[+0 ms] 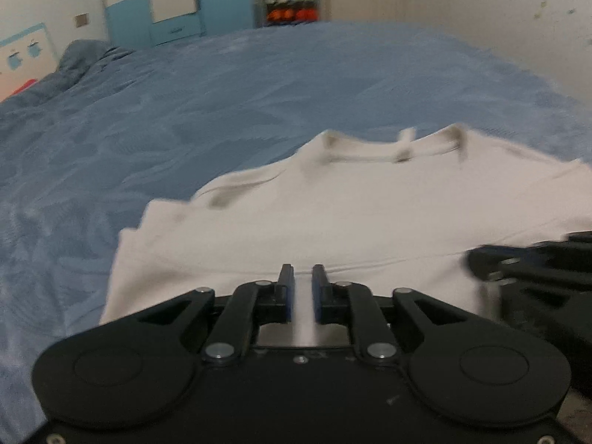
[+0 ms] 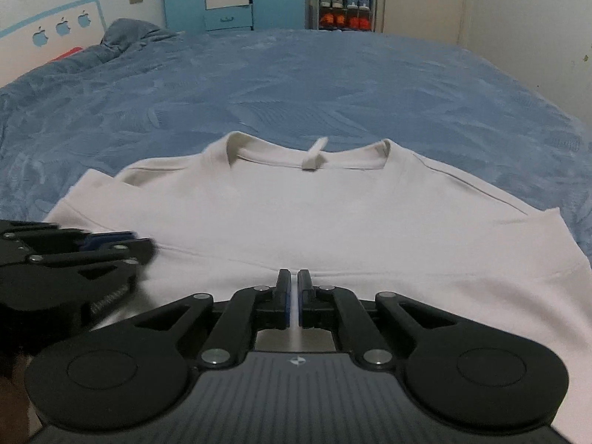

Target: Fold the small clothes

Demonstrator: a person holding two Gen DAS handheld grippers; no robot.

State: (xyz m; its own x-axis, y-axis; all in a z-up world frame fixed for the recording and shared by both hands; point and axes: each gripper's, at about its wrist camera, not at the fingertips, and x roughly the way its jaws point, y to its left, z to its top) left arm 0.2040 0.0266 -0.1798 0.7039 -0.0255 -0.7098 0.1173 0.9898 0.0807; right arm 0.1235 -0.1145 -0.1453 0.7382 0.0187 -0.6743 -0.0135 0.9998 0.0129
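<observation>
Garment: a white T-shirt [image 2: 296, 203] lies on the blue bed cover [image 2: 296, 85], collar [image 2: 310, 155] on the far side, sleeves apparently already turned in, so the body reads as a rough rectangle.
Landmark: the collar; everything below is placed against it.
Left gripper [image 1: 303, 281]: at the hem edge opposite the collar, toward the shirt's left side; its fingers [image 1: 285, 285] stand a narrow gap apart with white cloth showing between them, and I cannot tell whether they are pinching it.
Right gripper [image 2: 294, 288]: also at the hem edge opposite the collar, nearer the middle; its fingers [image 2: 283, 290] are almost closed, and whether cloth is held is not clear.
Step in hand: probably taking the hem to carry it up toward the collar.
Doing it well: take both layers of the hem, keep the two grippers level and spaced apart, lift only a little, travel straight toward the collar.
Risk: a one-layer grip or uneven pull would skew the fold.
View note: the left wrist view is blurred.
</observation>
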